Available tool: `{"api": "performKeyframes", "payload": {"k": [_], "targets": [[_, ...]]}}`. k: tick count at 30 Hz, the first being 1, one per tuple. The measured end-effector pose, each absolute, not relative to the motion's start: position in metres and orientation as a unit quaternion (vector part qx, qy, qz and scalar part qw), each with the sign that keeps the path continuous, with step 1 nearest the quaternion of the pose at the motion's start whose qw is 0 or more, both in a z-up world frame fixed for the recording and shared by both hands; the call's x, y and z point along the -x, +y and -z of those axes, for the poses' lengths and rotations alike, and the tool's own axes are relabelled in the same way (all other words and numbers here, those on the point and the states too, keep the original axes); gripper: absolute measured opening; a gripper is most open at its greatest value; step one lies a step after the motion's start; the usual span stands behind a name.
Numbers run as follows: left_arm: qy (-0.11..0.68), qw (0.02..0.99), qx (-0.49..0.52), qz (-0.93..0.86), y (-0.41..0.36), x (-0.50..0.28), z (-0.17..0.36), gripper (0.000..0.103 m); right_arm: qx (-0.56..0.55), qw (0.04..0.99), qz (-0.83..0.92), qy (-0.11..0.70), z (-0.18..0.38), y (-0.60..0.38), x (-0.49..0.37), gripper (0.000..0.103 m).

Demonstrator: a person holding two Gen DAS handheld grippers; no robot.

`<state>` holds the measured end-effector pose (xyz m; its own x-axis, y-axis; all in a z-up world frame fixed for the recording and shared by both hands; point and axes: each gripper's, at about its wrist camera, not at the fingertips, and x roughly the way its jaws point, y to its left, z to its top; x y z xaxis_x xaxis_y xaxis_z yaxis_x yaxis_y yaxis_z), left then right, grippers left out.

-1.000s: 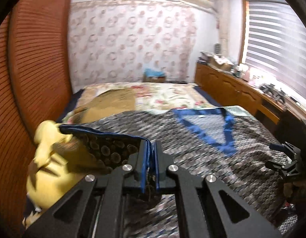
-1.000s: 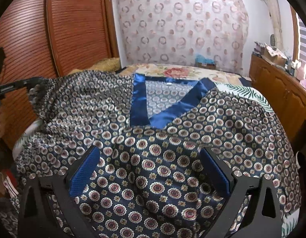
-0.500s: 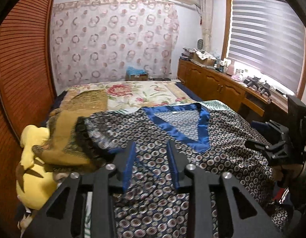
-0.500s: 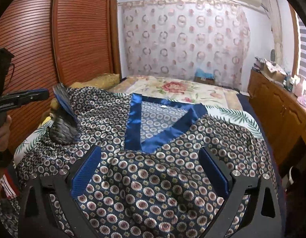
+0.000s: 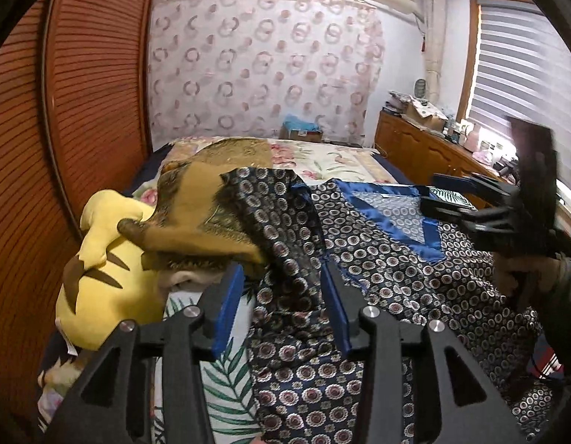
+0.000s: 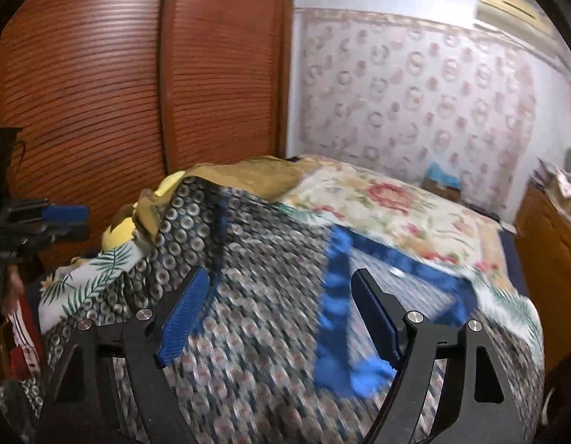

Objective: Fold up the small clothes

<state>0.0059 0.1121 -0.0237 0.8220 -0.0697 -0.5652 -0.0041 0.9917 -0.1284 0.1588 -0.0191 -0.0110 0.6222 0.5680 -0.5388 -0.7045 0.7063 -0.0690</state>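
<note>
The left gripper (image 5: 281,296), which a second ago pinched the sleeve, now has its blue-padded fingers (image 5: 228,307) apart with nothing between them. The right gripper (image 6: 278,310) stays spread wide and empty but has swung left across the garment. The navy circle-patterned satin top with a blue V-neck band (image 5: 381,277) lies spread over the floral bedspread (image 5: 322,155); its released sleeve (image 5: 263,199) drapes over an olive-brown cloth (image 5: 196,214) covering a yellow plush toy (image 5: 100,277) beside the bedspread's left edge.
</note>
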Motion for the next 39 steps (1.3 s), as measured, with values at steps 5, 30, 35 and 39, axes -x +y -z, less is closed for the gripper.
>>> {"api": "performKeyframes", "payload": {"k": [5,30,35,39], "targets": [[0.301,0.951,0.065,0.014,0.119,-0.007,0.028,0.043,0.149,0.864,-0.392,0.277,0.035,0.04,-0.194,0.082],[0.308,0.949,0.07,0.005,0.131,-0.02,0.042,0.044,0.081,0.809,-0.444,0.376,0.063,0.074,-0.255,0.0],[0.309,0.949,0.066,0.005,0.128,-0.028,0.042,0.044,0.095,0.834,-0.373,0.394,0.064,0.045,-0.262,0.0],[0.314,0.947,0.065,0.004,0.127,-0.037,0.044,0.044,0.103,0.83,-0.362,0.411,0.067,0.033,-0.256,0.0]]}}
